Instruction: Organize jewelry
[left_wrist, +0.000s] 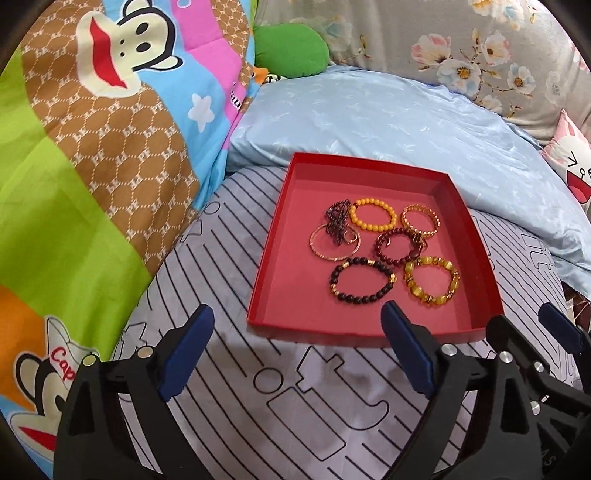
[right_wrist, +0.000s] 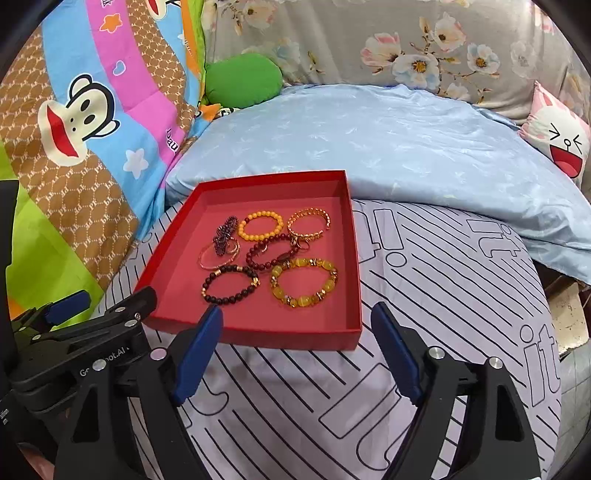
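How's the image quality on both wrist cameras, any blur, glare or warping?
Left wrist: sharp, evenly lit; fisheye bows the red tray edges, corners vignetted black. Right wrist: the same curved warp on the striped sheet, no glare, bracelets crisp, soft shadow under the tongs.

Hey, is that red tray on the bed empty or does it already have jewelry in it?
Not empty. The shallow red cardboard tray holds several bracelets, among them a yellow beaded bracelet and a dark beaded bracelet.

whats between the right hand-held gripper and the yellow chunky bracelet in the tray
In the right wrist view, only the red tray's near wall and bare floor separate the right hand-held gripper from the yellow chunky bracelet.
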